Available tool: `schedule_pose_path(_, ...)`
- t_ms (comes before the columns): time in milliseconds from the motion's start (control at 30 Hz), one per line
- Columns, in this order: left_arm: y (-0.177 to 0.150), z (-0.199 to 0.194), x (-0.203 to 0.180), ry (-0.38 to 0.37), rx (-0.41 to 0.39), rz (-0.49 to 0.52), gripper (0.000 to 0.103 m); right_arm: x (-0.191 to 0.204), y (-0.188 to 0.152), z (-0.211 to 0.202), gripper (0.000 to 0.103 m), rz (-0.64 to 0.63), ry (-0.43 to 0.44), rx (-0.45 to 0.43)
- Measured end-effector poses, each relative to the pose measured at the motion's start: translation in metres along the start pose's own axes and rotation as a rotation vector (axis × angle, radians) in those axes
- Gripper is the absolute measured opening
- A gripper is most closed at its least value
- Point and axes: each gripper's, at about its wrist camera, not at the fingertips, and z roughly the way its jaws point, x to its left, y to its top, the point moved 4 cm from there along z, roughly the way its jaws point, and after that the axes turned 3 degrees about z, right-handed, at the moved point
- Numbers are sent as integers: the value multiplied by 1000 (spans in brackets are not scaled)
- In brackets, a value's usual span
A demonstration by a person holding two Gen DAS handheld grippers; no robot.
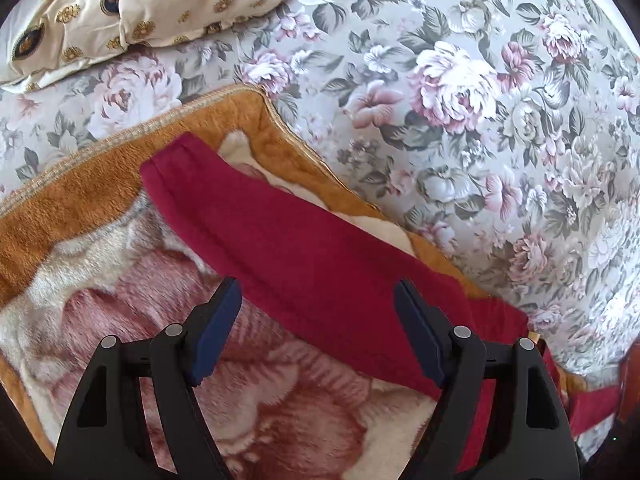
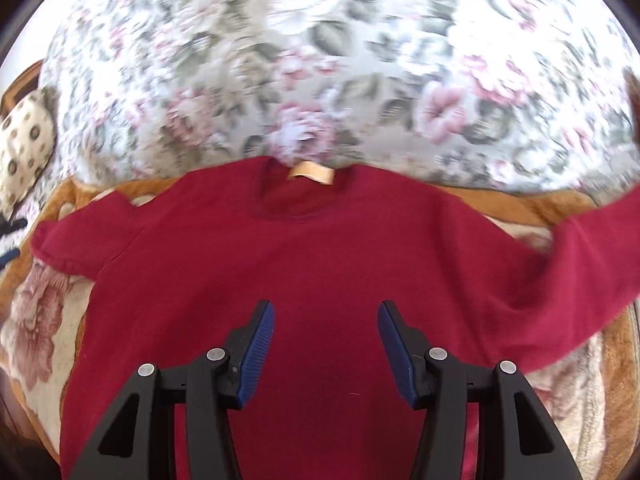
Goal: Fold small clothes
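I have the red sweater [image 2: 320,264] spread flat on the plush blanket [image 1: 80,208] over the bed, filling the lower frame. Both the left gripper [image 1: 318,328] and right gripper [image 2: 326,354] hover, fingers spread, pinching nothing. Folding hasn't begun; next I'd grasp a sleeve [image 1: 288,232] and bring it inward.

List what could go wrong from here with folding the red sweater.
1. The red sweater lies on a plush blanket; a pinch could catch the pile along with the cloth.
2. Its sleeve lies spread out; folding the body first could bunch it underneath.
3. Both the left hand-held gripper and the right hand-held gripper are open and hold nothing, and the right view is blurred, so a hasty grasp may miss the edge.
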Motion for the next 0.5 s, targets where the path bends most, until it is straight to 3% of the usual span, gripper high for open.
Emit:
schedule_pose_path(133, -24, 9, -14, -40, 69, -68, 79, -29, 2, -12, 52, 18, -44, -54)
schedule_pose_path(267, -43, 1, -41, -79, 51, -81, 79, -83, 2, -29, 52, 114, -132, -102)
schedule_pose_path(400, -64, -5, -77, -140, 39, -59, 79, -152, 6, -50, 52, 187, -279, -133)
schedule_pose_path(500, -77, -2, -102, -139, 21, 18, 79, -209, 13, -79, 52, 262, -400, -190)
